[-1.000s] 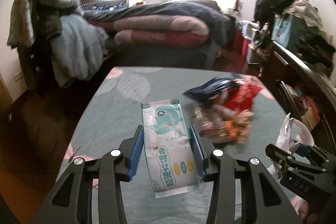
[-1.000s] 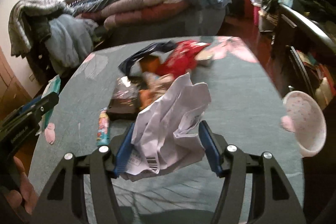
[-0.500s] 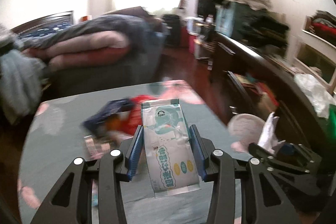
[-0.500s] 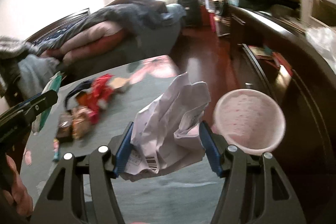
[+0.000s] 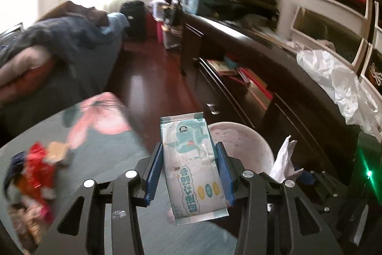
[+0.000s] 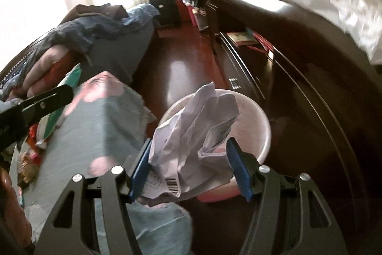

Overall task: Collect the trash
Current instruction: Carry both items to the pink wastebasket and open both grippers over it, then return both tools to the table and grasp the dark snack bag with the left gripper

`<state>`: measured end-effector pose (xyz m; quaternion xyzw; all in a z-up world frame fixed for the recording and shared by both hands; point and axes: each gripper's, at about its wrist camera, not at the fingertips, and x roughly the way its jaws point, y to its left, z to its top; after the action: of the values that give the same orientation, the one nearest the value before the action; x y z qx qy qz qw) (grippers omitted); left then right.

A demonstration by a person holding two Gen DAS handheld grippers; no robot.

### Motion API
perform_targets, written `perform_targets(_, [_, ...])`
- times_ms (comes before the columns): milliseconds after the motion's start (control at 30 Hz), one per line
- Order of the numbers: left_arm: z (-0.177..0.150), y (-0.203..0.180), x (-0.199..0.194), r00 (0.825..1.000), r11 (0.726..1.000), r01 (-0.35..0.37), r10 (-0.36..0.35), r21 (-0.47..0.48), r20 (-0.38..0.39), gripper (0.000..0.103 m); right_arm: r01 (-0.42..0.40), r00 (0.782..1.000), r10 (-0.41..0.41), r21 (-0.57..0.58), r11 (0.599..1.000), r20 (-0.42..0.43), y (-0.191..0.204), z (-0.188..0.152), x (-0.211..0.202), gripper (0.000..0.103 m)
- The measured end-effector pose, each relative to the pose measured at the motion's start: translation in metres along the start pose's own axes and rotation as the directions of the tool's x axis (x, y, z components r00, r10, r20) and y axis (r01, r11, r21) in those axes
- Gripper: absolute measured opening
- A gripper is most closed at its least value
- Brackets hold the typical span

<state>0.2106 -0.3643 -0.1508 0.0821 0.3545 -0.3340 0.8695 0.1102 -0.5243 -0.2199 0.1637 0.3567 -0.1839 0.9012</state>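
1. One blurred heap of wrappers (image 5: 31,173), red and dark among them, lies on the bench (image 5: 100,149) toward its left side in the left wrist view; how many pieces it holds cannot be told.
2. The bench wears a grey-green cloth with pink flowers; its far right corner hangs just beside the bin.
3. One left gripper (image 5: 188,171) is clamped on one flat wet-wipe pack (image 5: 191,166), pale with teal print, held upright between the two blue pads above the bench's right edge.
4. One pink bin (image 5: 250,142) stands on the dark red floor past that edge, its mouth open; in the left wrist view the pack's top overlaps its rim.
5. One right gripper (image 6: 191,164) is clamped on one crumpled white paper (image 6: 193,135) with a barcode at its lower edge; in the right wrist view the paper hangs in front of the bin's opening.
6. One white plastic bag (image 5: 334,83) lies on the dark cabinet at the right.
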Motion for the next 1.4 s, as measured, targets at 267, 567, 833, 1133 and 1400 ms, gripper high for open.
perform_targets(267, [0.017, -0.030, 0.073, 0.989, 0.996, 0.093, -0.092, 0.011, -0.116, 0.045, 0.039, 0.999, -0.039, 0.033, 0.999, -0.008, -0.031, 0.014, 0.043, 0.063])
perform_targets(567, [0.020, -0.037, 0.110, 0.979, 0.992, 0.125, -0.127, -0.022, -0.158, 0.085, 0.090, 0.995, -0.089, 0.030, 0.996, -0.041, -0.046, 0.013, 0.082, 0.070])
perform_targets(833, [0.024, -0.028, 0.090, 0.992, 0.996, 0.088, -0.090, -0.023, -0.092, 0.088, 0.107, 0.993, -0.105, 0.031, 0.994, -0.050, -0.042, 0.007, 0.078, 0.077])
perform_targets(1133, [0.010, -0.010, 0.015, 0.997, 0.997, -0.073, 0.073, 0.011, 0.024, 0.098, 0.067, 0.998, -0.067, 0.013, 0.998, -0.022, -0.009, -0.003, 0.027, 0.088])
perform_targets(1400, [-0.019, 0.030, -0.057, 0.962, 0.966, -0.258, 0.259, -0.028, 0.089, 0.099, -0.030, 0.999, 0.031, -0.085, 0.996, 0.010, 0.056, -0.015, -0.026, 0.096])
